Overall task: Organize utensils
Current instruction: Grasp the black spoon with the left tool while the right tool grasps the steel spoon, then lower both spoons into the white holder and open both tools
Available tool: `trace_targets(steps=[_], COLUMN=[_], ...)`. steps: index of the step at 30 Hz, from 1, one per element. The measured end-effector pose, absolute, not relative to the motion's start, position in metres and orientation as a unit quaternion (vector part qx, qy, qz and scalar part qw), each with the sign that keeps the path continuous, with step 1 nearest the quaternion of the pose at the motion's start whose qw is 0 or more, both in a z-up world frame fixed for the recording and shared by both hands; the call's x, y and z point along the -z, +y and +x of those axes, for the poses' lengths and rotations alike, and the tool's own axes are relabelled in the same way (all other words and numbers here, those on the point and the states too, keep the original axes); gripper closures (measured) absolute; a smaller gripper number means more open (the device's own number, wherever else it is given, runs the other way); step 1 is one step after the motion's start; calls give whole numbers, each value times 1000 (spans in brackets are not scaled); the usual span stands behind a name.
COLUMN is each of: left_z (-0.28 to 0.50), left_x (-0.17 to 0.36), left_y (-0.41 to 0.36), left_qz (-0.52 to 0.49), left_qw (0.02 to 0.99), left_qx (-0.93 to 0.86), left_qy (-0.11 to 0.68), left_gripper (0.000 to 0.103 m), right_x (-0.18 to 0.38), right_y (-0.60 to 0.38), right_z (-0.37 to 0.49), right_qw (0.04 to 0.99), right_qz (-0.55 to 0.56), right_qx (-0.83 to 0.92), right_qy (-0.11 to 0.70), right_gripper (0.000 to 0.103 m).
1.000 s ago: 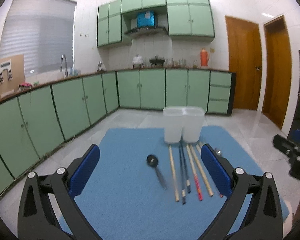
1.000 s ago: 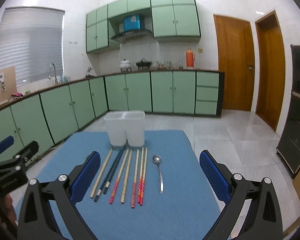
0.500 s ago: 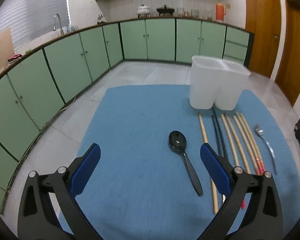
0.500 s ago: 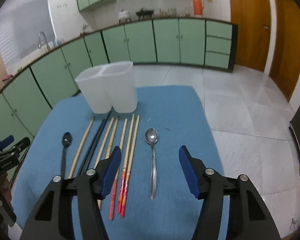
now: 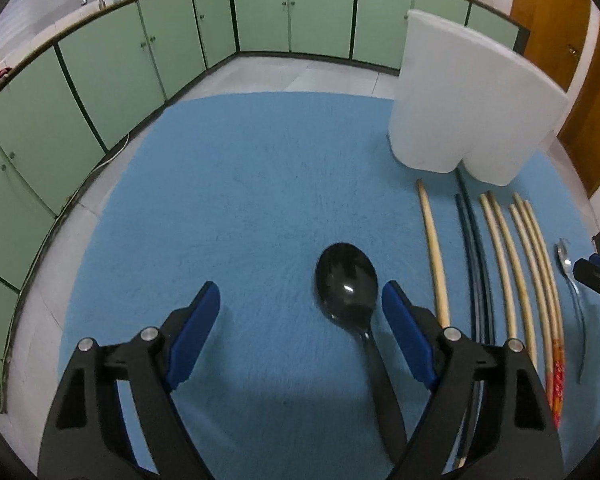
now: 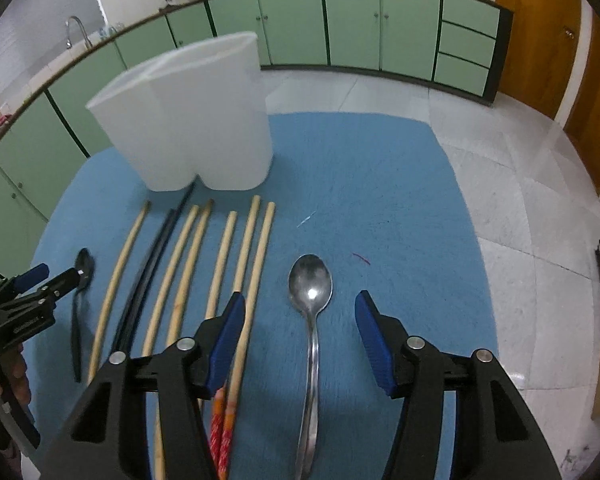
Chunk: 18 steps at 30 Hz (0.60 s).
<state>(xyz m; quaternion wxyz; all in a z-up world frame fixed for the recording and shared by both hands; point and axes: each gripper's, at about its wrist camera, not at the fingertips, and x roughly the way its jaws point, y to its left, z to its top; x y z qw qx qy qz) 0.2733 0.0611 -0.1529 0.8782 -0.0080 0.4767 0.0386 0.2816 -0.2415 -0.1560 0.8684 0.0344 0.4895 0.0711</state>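
Observation:
A black spoon [image 5: 348, 284] lies on the blue mat [image 5: 240, 184]; its handle runs between the open jaws of my left gripper [image 5: 300, 312], close to the right finger. A metal spoon [image 6: 310, 284] lies with its handle between the open jaws of my right gripper [image 6: 300, 322]. Several chopsticks [image 6: 188, 256] lie in a row between the two spoons, also in the left wrist view [image 5: 500, 256]. A white two-part holder [image 6: 188, 116] stands upright behind them, also in the left wrist view [image 5: 468, 100]. Both grippers hold nothing.
The mat lies on a table above a tiled floor [image 6: 520, 184]. Green cabinets [image 5: 100, 68] run along the far wall and the left side. The left gripper shows at the left edge of the right wrist view [image 6: 32, 292].
Both grippers have dropped down and forward toward the mat, each over its spoon. Both sets of jaws have narrowed but remain open.

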Motion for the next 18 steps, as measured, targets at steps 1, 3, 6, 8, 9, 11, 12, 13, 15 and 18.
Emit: trace_targets(steps=[1,3,6,8,9,11,12,13,15,18], left_z=[276,283,288,285,285,286,286,288,286,281], left_x=[156,160,166,166,167,168,169,169,167,165], left_y=[62,62,61,60,60,59,60,60,58,53], left_qz=[-9,-14,-24,-27,-28,-32,-35,-36,-40,-48], left_qw=[876,873,868,866,866,866,866,866,868,870], left_qx=[-40,-41,-35,-33,-33,-34,-33,-33,-27,-21], left_qy=[480,486,495,498,498,499,498,498,495,490], left_gripper=[22,22,22,22,22,23,26,29,46,69], right_x=[158,164,170,173,173,173,173,173,173,172], right_y=[-242,-242,-242,-244,-243,-242,-241,-241,-241,-241], right_z=[285,293,301,304,305,307,306,305,305,303], right_qw=[866,861,855,852,852,852,852,852,852,850], right_qz=[35,38,39,38,37,34,31,27,24,36], right_qx=[-69,-67,-67,-65,-66,-67,-66,-63,-60,-61], right_qy=[494,503,513,519,518,519,519,519,519,522], right_gripper=[47,50,53,54,54,54,59,64,73,75])
